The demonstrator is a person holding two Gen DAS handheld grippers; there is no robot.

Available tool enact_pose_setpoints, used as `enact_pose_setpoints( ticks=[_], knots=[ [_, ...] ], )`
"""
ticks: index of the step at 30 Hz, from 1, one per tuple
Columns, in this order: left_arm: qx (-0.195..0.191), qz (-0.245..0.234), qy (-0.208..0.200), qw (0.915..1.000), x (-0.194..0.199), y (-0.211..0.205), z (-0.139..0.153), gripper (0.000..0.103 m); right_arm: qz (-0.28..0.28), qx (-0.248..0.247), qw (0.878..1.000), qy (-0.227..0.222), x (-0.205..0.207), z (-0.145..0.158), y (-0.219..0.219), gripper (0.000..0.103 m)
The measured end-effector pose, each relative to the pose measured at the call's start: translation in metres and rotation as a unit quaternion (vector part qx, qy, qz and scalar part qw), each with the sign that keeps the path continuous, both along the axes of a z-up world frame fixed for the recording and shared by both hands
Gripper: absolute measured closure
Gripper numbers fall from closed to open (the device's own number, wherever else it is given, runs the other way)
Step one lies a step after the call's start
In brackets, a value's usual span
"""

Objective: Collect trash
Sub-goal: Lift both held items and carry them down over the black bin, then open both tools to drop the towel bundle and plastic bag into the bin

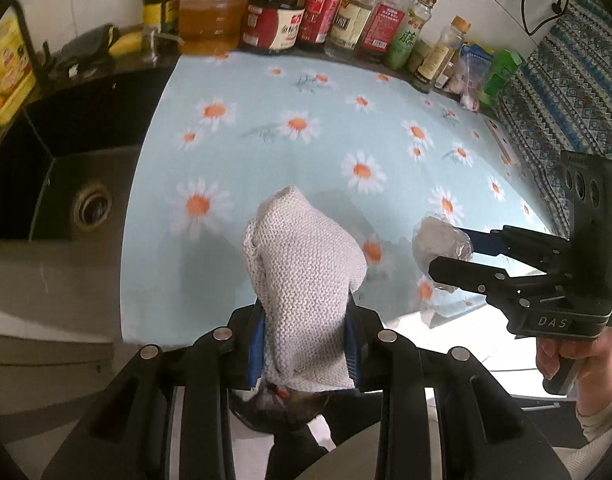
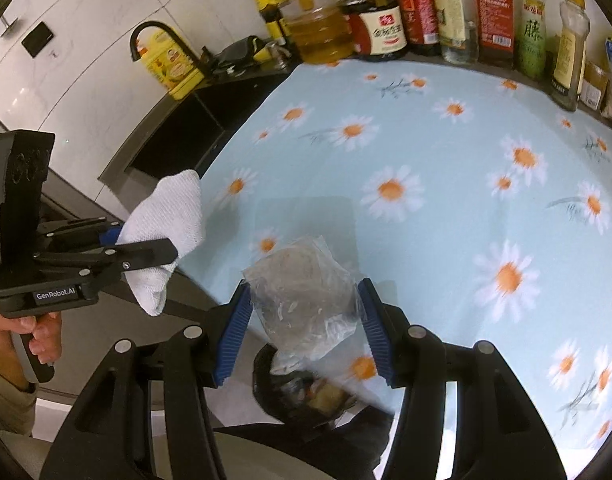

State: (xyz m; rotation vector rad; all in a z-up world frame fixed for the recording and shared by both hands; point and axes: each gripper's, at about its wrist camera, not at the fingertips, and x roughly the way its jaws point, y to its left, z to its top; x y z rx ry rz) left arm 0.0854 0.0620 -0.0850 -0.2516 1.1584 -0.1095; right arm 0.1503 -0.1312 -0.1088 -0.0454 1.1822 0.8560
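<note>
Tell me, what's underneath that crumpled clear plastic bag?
Below the crumpled clear plastic bag, held in the right gripper, sits a black trash bin with scraps inside. The bag hides part of its opening.

The tablecloth (image 1: 326,152) was pale blue, strewn with white daisies with orange centres. The knitted cloth (image 1: 301,264) at six o'clock in the left wrist view was off-white. The crumpled plastic wrap (image 2: 301,292) was clear and greyish. Both grippers were black with blue pads (image 2: 235,328). The sink (image 1: 61,184) at nine o'clock was black. A patterned blue cloth (image 1: 562,92) hung at two o'clock.
</note>
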Motion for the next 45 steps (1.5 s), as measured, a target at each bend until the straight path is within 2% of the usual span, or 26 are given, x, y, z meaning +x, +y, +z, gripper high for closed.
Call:
enact_pose_setpoints(
  ticks=[7,15,27,33,42,44,45],
  knots=[
    [-0.018,-0.004,0.018,0.9997,-0.043,0.007,-0.021,0.073,0.005,-0.010,1.000,0.023,-0.047,-0.016,0.014,0.049],
    [-0.035,-0.009,0.054,0.9979,-0.084,0.005,-0.058,0.073,0.005,-0.026,0.999,0.046,-0.089,-0.039,0.022,0.048],
    [-0.048,-0.011,0.103,0.9935,-0.112,0.007,-0.107,0.073,0.001,-0.047,0.996,0.075,-0.118,-0.070,0.030,0.048],
    [-0.050,-0.009,0.114,0.9922,-0.113,0.007,-0.116,0.072,-0.005,-0.050,0.995,0.086,-0.123,-0.078,0.032,0.048],
    [-0.047,-0.019,0.113,0.9923,-0.109,0.005,-0.114,0.072,-0.019,-0.045,0.996,0.078,-0.118,-0.069,0.029,0.048],
    [-0.047,-0.021,0.114,0.9922,-0.109,0.005,-0.114,0.069,-0.023,-0.044,0.996,0.080,-0.118,-0.066,0.029,0.048],
    [-0.045,-0.025,0.117,0.9918,-0.108,0.004,-0.114,0.063,-0.027,-0.042,0.996,0.080,-0.118,-0.065,0.029,0.045]
  ],
)
